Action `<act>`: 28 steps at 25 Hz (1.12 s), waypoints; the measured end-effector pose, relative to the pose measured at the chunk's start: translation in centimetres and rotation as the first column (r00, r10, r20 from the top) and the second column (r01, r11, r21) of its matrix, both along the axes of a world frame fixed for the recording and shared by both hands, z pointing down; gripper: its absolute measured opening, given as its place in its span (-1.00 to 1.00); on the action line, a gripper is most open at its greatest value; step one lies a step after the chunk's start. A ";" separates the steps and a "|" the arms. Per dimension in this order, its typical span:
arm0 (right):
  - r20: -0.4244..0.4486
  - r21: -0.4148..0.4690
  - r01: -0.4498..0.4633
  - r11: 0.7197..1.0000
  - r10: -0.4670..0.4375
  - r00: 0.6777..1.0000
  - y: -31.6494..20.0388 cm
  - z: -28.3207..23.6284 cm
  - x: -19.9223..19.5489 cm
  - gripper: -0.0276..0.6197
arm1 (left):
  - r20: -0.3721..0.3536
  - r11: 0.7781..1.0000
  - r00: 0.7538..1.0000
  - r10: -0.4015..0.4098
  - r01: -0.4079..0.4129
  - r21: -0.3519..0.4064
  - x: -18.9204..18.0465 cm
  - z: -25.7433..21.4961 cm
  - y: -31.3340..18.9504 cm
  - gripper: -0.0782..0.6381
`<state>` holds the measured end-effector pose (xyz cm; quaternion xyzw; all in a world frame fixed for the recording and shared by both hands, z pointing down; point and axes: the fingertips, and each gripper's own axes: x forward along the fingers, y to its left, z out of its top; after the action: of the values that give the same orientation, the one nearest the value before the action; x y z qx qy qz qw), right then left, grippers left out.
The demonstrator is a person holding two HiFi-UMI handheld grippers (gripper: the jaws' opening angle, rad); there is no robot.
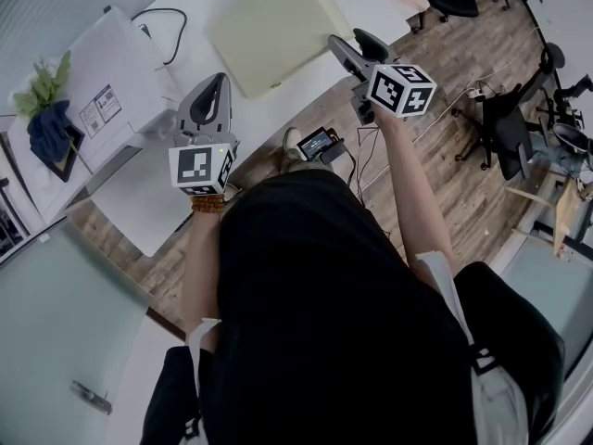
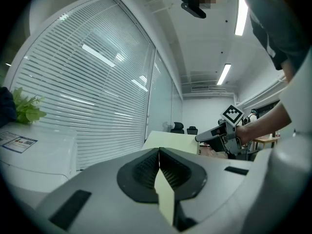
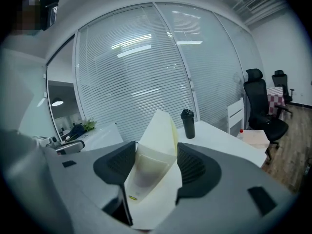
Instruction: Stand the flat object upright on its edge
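Office with slatted blinds (image 2: 97, 77), wood floor (image 1: 463, 179) and white desks. Left gripper (image 1: 216, 78) is held up in the air over the near desk corner, jaws pressed together with nothing clamped; its marker cube (image 1: 202, 168) faces the head camera and a beaded bracelet (image 1: 208, 203) sits on the wrist behind it. Right gripper (image 1: 335, 43) is also in the air, jaws spread wide, aimed at the near edge of the pale yellow flat board (image 1: 273, 31). The board shows through the gap between the jaws in the right gripper view, and no pad visibly presses on it. It lies flat on the white table (image 1: 287, 100), not yet on edge. A black bottle (image 3: 187, 123) stands upright on the table beyond the board. A white printer (image 1: 111, 82) sits left of the table with a green plant (image 1: 42, 82) beside it. Black office chairs (image 1: 505, 123) stand on the floor to the right.
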<state>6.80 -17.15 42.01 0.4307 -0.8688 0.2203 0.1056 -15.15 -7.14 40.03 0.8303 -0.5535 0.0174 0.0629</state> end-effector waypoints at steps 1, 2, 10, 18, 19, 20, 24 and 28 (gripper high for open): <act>-0.006 0.005 0.004 1.000 -0.004 1.000 0.1 -0.1 -0.2 -0.14 | 0.000 1.000 1.000 -0.002 0.002 -0.001 -0.1 0.0 0.0 -0.76; -0.012 0.011 0.009 1.000 -0.009 1.000 0.1 -0.2 -0.5 -0.14 | -0.001 1.000 1.000 -0.004 0.004 -0.001 -0.2 0.0 0.0 -0.76; -0.049 0.044 0.034 0.998 -0.032 0.998 0.6 -1.2 -1.7 -0.14 | -0.004 1.000 1.000 -0.012 0.012 -0.001 -0.6 -0.1 0.2 -0.76; -0.077 0.057 0.045 0.997 -0.041 0.996 0.9 -1.3 -2.5 -0.14 | -0.007 1.000 1.000 -0.010 0.010 0.001 -0.8 -0.1 0.1 -0.76; -0.081 0.057 0.049 0.997 -0.044 0.996 1.0 -1.3 -2.6 -0.14 | -0.008 1.000 1.000 -0.010 0.010 0.001 -0.7 -0.1 0.1 -0.76; -0.086 0.058 0.052 0.997 -0.047 0.995 1.0 -1.4 -2.7 -0.14 | -0.008 1.000 1.000 -0.009 0.009 0.001 -0.7 -0.1 0.1 -0.76; -0.099 0.064 0.054 0.996 -0.047 0.994 1.2 -1.6 -2.9 -0.14 | -0.008 1.000 1.000 0.000 0.000 0.003 -0.4 -0.2 0.0 -0.76; -0.102 0.068 0.047 0.997 -0.040 0.994 1.4 -1.7 -3.2 -0.14 | -0.005 1.000 1.000 -0.002 0.002 0.001 -0.5 -0.1 0.0 -0.76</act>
<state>3.55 -15.72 40.35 0.4255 -0.8789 0.1652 0.1388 -15.67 -7.16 39.88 0.8299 -0.5541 0.0149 0.0639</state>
